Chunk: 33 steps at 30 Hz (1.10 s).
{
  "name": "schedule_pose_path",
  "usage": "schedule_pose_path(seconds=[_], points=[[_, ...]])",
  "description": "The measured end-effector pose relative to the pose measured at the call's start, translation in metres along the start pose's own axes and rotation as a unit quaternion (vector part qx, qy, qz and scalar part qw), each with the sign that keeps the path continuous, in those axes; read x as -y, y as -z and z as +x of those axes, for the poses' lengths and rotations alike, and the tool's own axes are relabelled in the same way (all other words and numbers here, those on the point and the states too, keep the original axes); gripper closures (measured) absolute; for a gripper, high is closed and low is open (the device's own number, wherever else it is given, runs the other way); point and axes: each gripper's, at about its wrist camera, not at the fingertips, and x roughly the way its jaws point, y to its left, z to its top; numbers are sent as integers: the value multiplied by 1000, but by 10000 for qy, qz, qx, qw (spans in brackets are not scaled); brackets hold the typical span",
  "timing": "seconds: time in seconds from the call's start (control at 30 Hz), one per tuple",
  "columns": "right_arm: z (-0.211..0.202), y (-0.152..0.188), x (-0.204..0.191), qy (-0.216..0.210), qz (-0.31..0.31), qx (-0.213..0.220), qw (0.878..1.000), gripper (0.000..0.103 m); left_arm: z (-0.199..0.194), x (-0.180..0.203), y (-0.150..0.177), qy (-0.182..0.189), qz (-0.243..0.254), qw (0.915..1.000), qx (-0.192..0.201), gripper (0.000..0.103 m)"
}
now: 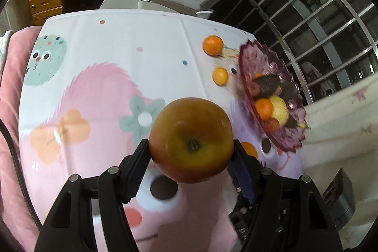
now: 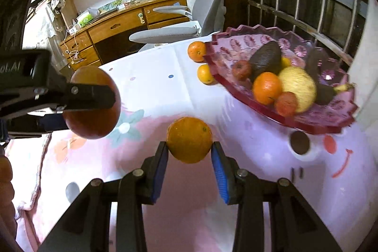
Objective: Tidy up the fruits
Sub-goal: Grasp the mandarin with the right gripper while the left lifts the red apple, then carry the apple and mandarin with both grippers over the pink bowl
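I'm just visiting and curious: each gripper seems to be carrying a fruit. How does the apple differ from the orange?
The apple in the left gripper is reddish with a yellow-green patch around its dark calyx; the orange in the right gripper is evenly orange. The apple looks larger, and in the right wrist view it sits higher than the orange. Both are round, clamped between two fingers and lifted off the tablecloth, near the pink fruit dish.

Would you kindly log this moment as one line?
left tongs: red-yellow apple | right tongs: round orange | pink glass bowl: part-filled
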Motion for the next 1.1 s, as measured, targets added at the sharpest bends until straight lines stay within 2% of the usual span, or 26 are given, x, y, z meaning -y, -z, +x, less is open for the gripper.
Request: schedule_pose_path(seconds=[0.33, 0.63, 0.83, 1.1], points=[[-61, -4, 35, 149, -144, 58, 9998, 65, -39, 38, 36, 3, 282, 9996, 61, 37], [-94, -23, 85, 126, -153, 140, 9997, 65, -50, 98, 49, 110, 360, 9989, 268, 37], [-96, -43, 125, -98, -573, 208, 9981, 65, -43, 139, 52, 66, 113, 9986, 521, 37], [-83, -70, 180, -297, -969, 141, 9948, 65, -13, 183, 45, -110, -253, 9971, 713, 37]])
